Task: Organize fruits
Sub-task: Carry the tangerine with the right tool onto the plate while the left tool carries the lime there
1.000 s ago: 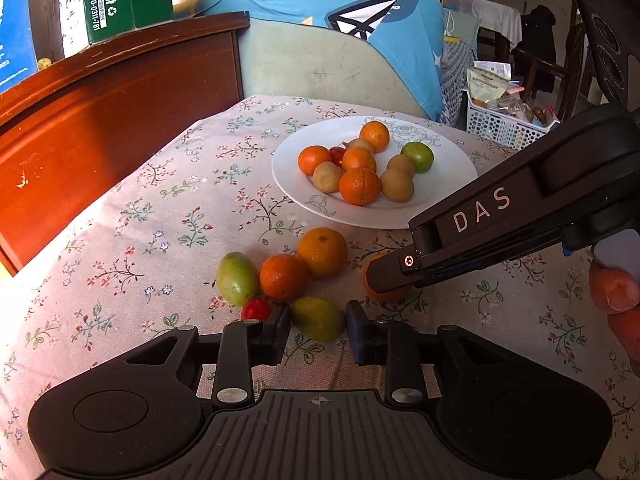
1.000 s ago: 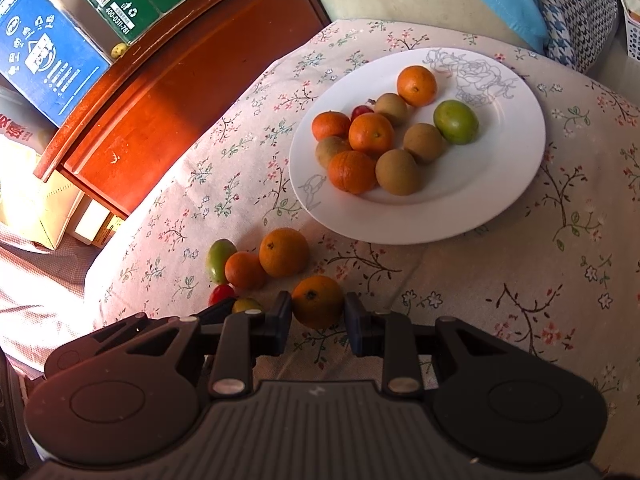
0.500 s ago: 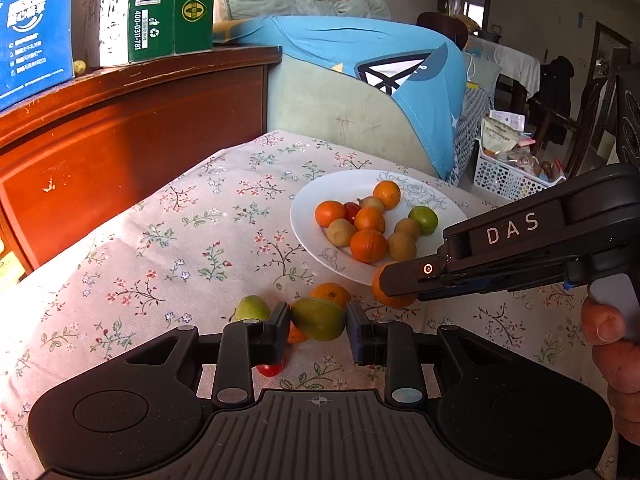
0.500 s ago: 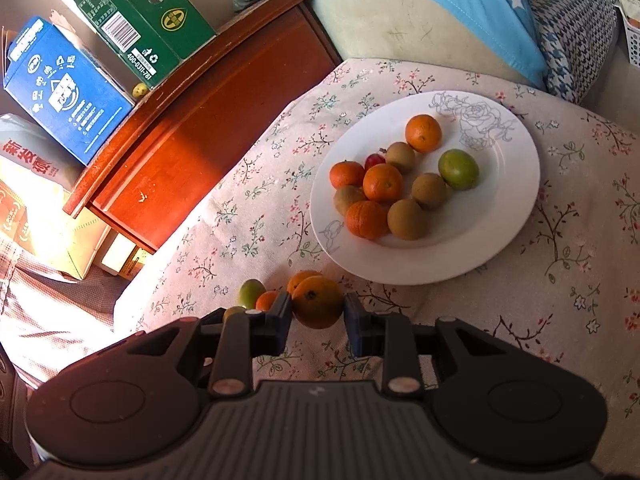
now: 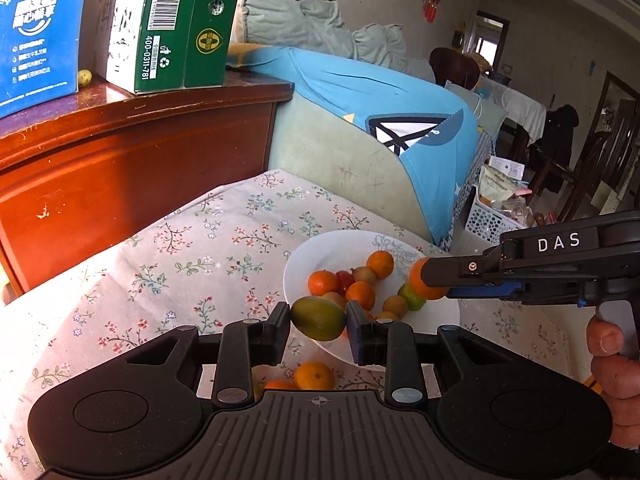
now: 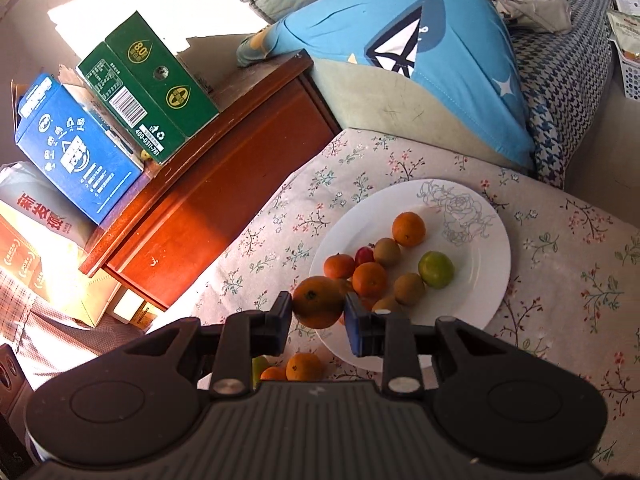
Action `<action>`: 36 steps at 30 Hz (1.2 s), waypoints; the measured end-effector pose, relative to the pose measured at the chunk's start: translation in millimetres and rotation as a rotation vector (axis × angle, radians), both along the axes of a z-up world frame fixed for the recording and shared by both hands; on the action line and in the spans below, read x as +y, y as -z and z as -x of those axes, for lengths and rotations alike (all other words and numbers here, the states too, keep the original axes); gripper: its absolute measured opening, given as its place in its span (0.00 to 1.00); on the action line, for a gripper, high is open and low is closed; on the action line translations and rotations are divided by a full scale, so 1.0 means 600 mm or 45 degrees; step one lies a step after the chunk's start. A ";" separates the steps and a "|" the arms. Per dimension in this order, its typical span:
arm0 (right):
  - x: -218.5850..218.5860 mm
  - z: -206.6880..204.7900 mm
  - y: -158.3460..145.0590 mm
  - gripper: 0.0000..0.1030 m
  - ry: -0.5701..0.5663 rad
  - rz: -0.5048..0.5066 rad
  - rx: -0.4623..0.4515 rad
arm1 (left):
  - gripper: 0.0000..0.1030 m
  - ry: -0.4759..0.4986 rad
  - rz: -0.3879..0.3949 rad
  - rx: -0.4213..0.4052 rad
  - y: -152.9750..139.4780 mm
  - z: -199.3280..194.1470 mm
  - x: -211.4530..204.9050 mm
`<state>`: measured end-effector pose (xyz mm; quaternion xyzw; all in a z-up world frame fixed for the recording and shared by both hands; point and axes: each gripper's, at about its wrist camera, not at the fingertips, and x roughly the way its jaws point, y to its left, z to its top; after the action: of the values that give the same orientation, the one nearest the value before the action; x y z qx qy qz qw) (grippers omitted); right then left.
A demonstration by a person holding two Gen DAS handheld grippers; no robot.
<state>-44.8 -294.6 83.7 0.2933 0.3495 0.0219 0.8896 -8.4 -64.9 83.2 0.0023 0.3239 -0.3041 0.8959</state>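
Note:
My left gripper [image 5: 318,326] is shut on a green-and-red mango [image 5: 318,318] and holds it in the air at the near rim of the white plate [image 5: 304,256]. My right gripper [image 6: 317,311] is shut on an orange [image 6: 318,301], raised over the plate's [image 6: 486,280] left edge. In the left wrist view the right gripper [image 5: 428,280] comes in from the right, with its orange [image 5: 416,280] over the plate. The plate holds several oranges, brown kiwis, a green fruit [image 6: 436,269] and a small red one [image 6: 364,256]. Two oranges [image 6: 305,367] and a green fruit lie on the cloth below.
The floral tablecloth [image 5: 192,240] covers the table. A red-brown wooden cabinet [image 5: 132,160] with green and blue boxes [image 5: 176,24] stands to the left. A sofa with a blue cushion [image 5: 380,120] lies behind. A white basket [image 5: 490,220] sits at the far right.
Both grippers have lifted their fruit off the cloth and moved up and forward toward the plate. The loose fruits on the cloth now lie below the grippers.

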 end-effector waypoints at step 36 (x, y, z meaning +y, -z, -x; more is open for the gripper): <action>-0.102 -0.103 0.079 0.28 0.241 -0.032 0.186 | 0.27 0.040 -0.001 0.157 0.069 -0.190 -0.138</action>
<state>17.3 -356.1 36.0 0.3371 0.3839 -0.0793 0.8560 105.8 -147.6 41.9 -0.0110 0.3785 -0.3175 0.8694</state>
